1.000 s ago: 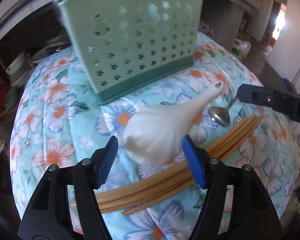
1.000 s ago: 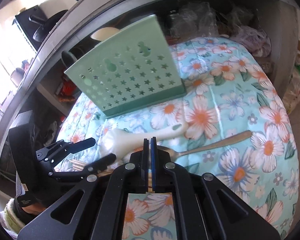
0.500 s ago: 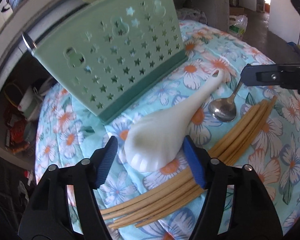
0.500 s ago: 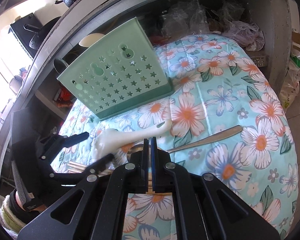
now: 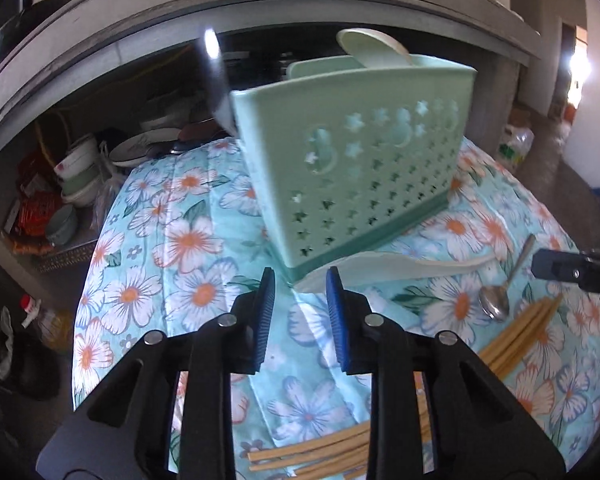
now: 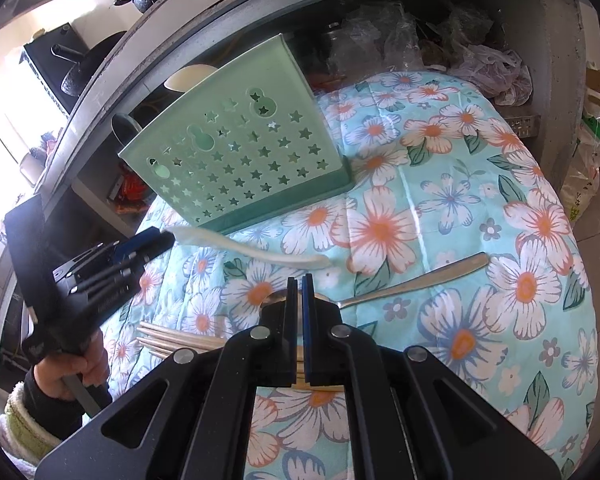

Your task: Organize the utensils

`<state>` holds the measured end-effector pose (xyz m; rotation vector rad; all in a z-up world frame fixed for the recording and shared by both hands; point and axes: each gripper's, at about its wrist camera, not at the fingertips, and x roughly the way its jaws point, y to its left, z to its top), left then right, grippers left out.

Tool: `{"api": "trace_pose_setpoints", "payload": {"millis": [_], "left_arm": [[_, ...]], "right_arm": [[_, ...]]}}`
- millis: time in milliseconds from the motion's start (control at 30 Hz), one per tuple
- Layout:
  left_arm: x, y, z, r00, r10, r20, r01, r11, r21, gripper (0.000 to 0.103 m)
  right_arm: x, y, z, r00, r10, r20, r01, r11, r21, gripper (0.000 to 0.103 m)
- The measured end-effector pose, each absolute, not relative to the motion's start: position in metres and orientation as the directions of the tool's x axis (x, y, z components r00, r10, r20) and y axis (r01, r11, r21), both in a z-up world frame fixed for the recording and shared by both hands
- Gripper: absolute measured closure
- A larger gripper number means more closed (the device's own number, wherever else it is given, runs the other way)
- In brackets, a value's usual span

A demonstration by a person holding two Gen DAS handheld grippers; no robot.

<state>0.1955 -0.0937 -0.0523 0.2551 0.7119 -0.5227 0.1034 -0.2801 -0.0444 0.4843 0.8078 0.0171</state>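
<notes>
Left fingers (image 5: 266, 312) just closed, pinching one white paddle (image 5: 400, 266); right fingers (image 6: 309, 320) pressed together; one spoon (image 6: 400, 286), one holder (image 6: 236, 160).

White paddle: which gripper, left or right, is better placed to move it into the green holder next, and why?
Left. The left gripper has just been closing on the white paddle, beside the green holder. The right gripper is shut, empty, above the metal spoon.
</notes>
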Motion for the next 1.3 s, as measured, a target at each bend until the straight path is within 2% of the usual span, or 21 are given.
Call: {"api": "trace_pose_setpoints", "payload": {"millis": [300, 533, 700, 733, 867, 1200, 1300], "left_arm": [[0.205, -0.093, -0.073, 0.576, -0.358, -0.735, 0.560, 0.827, 0.036, 0.079], [0.196, -0.104, -0.071, 0.585, -0.385, -0.714, 0.620, 0.779, 0.087, 0.079], [0.174, -0.115, -0.063, 0.607, -0.391, -0.692, 0.664, 0.728, 0.171, 0.099], [0.169, -0.116, -0.060, 0.601, -0.402, -0.690, 0.674, 0.719, 0.168, 0.101], [0.162, -0.113, -0.056, 0.562, -0.440, -0.700, 0.686, 0.722, 0.096, 0.102], [0.184, -0.100, -0.077, 0.516, -0.402, -0.757, 0.616, 0.788, 0.002, 0.100], [0.187, -0.100, -0.082, 0.502, -0.402, -0.765, 0.607, 0.794, -0.019, 0.096]], "right_arm": [[0.103, -0.279, -0.043, 0.699, 0.189, -0.689, 0.168, 0.894, 0.415, 0.101], [0.099, -0.280, -0.042, 0.699, 0.174, -0.693, 0.179, 0.896, 0.406, 0.101], [0.097, -0.282, -0.043, 0.697, 0.171, -0.697, 0.190, 0.893, 0.409, 0.101], [0.098, -0.282, -0.043, 0.696, 0.171, -0.698, 0.192, 0.891, 0.411, 0.101], [0.098, -0.281, -0.043, 0.695, 0.171, -0.698, 0.192, 0.891, 0.411, 0.101], [0.099, -0.276, -0.046, 0.672, 0.185, -0.717, 0.159, 0.909, 0.384, 0.098], [0.101, -0.269, -0.049, 0.656, 0.195, -0.729, 0.140, 0.918, 0.371, 0.091]]}}
